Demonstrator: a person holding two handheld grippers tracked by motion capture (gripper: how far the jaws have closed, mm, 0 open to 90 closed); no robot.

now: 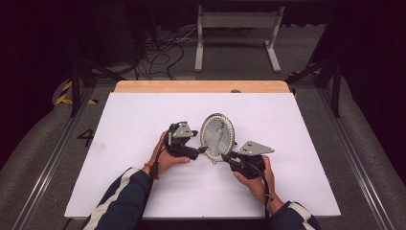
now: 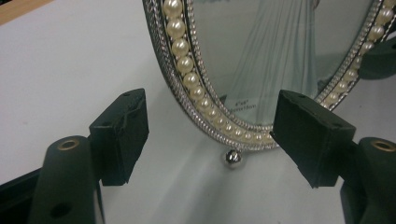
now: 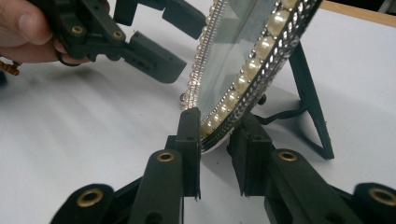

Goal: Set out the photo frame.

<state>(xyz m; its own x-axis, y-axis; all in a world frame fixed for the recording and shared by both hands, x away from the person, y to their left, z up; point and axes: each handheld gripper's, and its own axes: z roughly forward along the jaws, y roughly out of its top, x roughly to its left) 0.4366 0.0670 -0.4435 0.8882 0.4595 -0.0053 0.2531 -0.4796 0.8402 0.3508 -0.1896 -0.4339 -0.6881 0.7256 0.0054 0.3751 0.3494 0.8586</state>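
Right gripper view: we see right gripper [image 3: 217,140] pinching lower rim of oval pearl-edged silver photo frame [image 3: 243,56]; left gripper [image 2: 210,135] spread just before it. Risk: thin-rim grip slips, frame tips w/ glass.

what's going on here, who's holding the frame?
A person works two hand-held grippers on an oval pearl-rimmed picture frame standing upright on the white table. The right gripper is clamped on the frame's lower rim, front and back. The left gripper is open, its jaws either side of the frame's bottom edge without pressing it. The frame's rear stand is folded out and rests on the table.
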